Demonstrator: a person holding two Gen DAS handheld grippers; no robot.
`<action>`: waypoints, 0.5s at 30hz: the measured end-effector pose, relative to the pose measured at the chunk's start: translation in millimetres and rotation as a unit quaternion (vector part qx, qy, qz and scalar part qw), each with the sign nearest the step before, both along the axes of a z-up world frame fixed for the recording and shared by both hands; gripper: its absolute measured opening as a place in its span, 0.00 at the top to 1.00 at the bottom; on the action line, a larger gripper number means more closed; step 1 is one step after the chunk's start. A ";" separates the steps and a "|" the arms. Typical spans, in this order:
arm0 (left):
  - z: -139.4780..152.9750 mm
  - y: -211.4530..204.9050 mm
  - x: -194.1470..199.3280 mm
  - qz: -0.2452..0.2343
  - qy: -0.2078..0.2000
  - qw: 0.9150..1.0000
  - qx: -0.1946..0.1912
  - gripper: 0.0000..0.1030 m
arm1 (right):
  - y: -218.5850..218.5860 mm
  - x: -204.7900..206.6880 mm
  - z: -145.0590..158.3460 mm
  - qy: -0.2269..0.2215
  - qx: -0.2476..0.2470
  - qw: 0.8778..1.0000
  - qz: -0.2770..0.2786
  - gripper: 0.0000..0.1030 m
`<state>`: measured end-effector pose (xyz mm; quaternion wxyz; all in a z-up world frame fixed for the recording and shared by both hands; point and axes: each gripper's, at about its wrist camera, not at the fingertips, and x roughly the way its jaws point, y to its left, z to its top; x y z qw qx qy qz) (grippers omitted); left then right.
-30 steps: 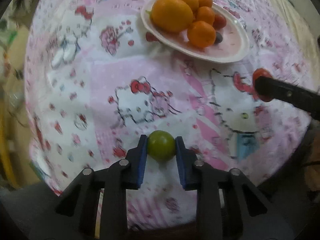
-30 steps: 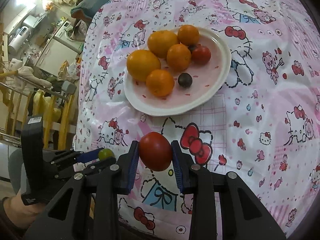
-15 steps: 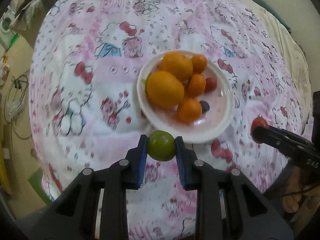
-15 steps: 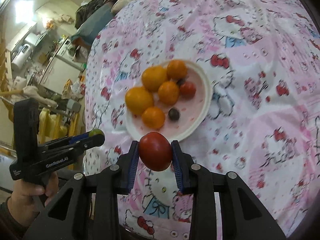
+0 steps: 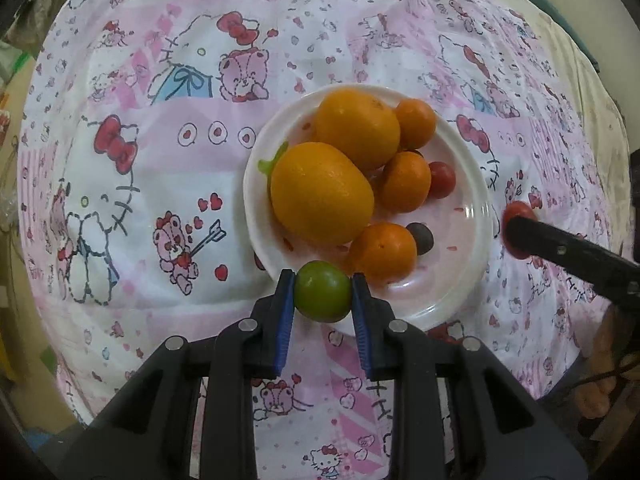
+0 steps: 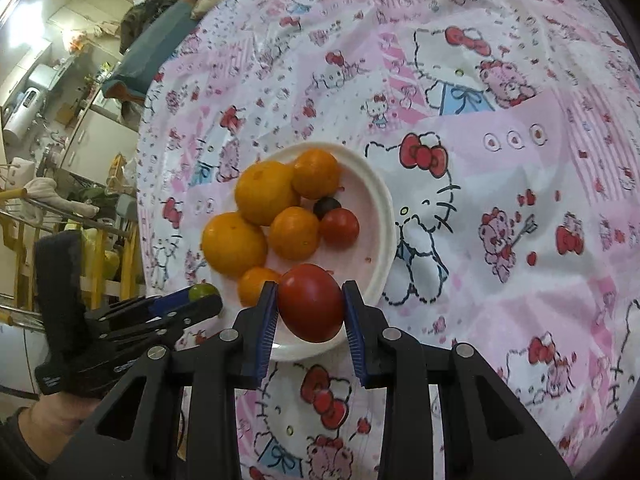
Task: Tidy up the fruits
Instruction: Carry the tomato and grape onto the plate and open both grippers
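Since a second ago both hands have carried their fruit in over the white plate [image 5: 476, 280]: the left gripper [image 5: 323, 294], then over bare cloth well short of the plate, now holds its green fruit [image 5: 322, 291] clamped above the plate's near rim. The right gripper [image 6: 310, 307] grips a red tomato [image 6: 310, 302] over the plate's near edge. Writing on the left gripper's handle is too small to read. The plate, on the pink cartoon-cat cloth [image 5: 160, 128] covering the worktop, holds five orange citrus fruits [image 5: 322, 192], a small red tomato [image 5: 442, 179] and a dark round fruit [image 5: 421, 238].
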<state>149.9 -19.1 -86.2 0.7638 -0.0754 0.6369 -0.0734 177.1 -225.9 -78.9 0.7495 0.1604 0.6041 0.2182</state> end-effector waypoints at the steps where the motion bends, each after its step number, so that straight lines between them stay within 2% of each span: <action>1: -1.2 0.3 0.5 -0.001 0.001 1.000 -0.002 0.77 | 1.1 2.1 -5.0 0.003 0.000 1.000 0.000 0.67; 3: -3.9 0.4 2.3 0.000 0.003 1.000 -0.002 0.77 | 1.7 4.2 -12.4 0.006 0.008 1.000 -0.003 0.67; 7: -6.9 -0.2 4.3 0.003 0.006 1.000 -0.001 0.77 | 2.6 9.3 -14.7 -0.017 0.012 1.000 -0.015 0.67; 12: -7.4 -6.1 6.6 0.000 0.011 1.000 -0.006 0.75 | 8.4 14.3 -27.6 0.002 0.007 1.000 -0.016 0.67; 13: -8.3 -7.2 7.1 0.000 0.017 1.000 -0.004 0.74 | 10.8 14.2 -30.0 0.003 0.003 1.000 -0.011 0.67; 15: -8.5 -8.6 7.4 0.000 0.026 1.000 -0.011 0.62 | 12.9 13.5 -32.8 0.008 0.002 1.000 -0.005 0.66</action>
